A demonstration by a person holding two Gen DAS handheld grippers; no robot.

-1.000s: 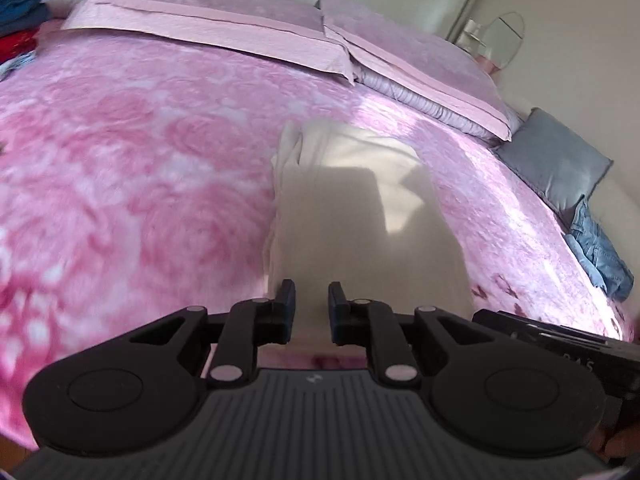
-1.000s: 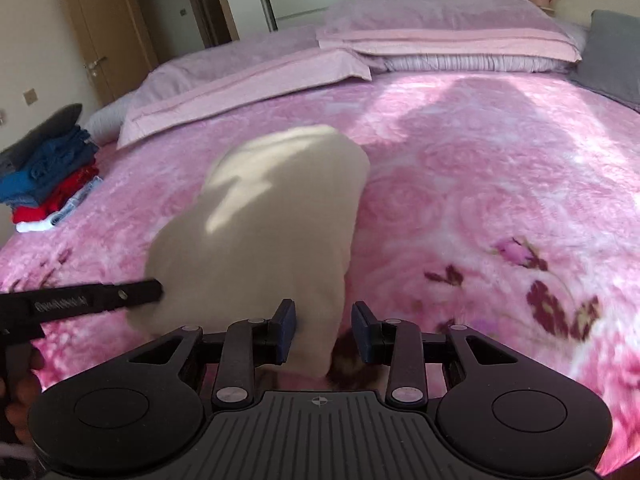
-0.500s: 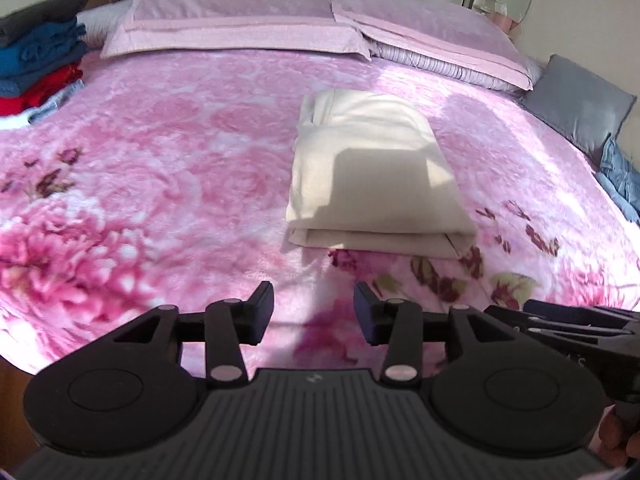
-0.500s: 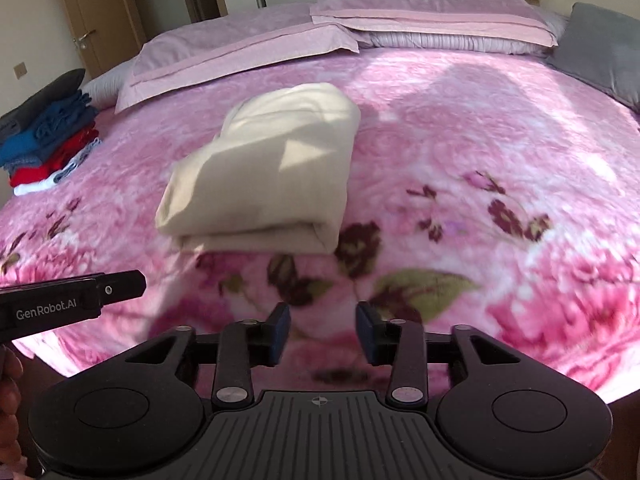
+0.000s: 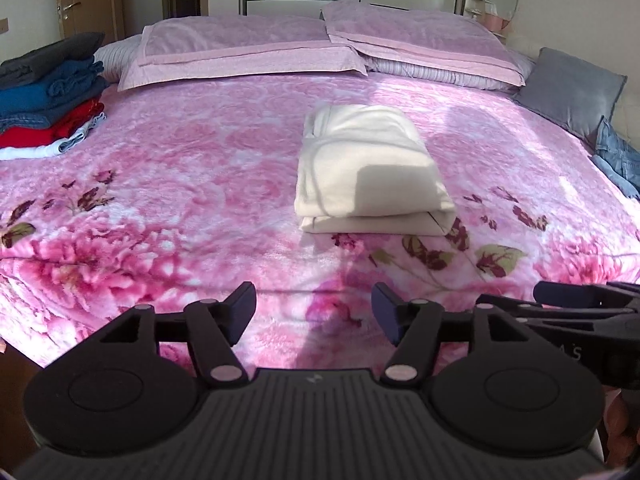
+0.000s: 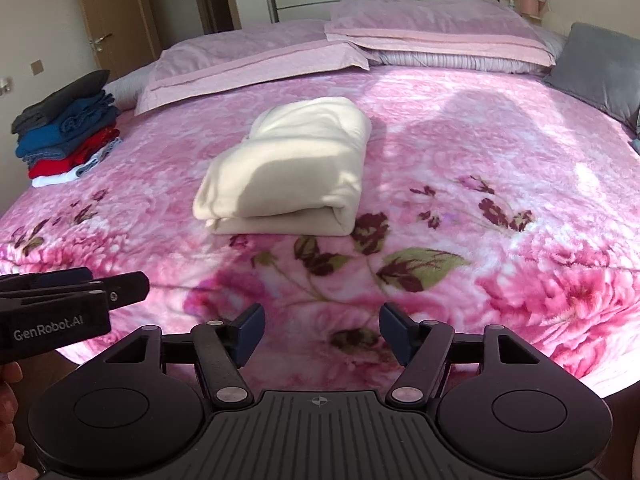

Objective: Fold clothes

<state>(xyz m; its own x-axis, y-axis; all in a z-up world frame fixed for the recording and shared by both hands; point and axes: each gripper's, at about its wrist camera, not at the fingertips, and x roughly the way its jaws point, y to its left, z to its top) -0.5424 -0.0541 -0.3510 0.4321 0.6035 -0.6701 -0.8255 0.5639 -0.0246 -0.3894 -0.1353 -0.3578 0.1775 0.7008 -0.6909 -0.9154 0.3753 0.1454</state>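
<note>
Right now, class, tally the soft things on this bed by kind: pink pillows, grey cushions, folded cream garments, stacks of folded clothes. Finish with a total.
Pink pillows: 2
Grey cushions: 1
Folded cream garments: 1
Stacks of folded clothes: 1
Total: 5

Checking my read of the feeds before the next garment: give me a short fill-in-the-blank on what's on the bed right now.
1. The folded cream garment lies on the ____ floral blanket.
2. The left gripper and right gripper hold ____ between their opening jaws.
3. In the stack of folded clothes, the red item sits ____ the blue ones.

Missing words: pink; nothing; below
</note>
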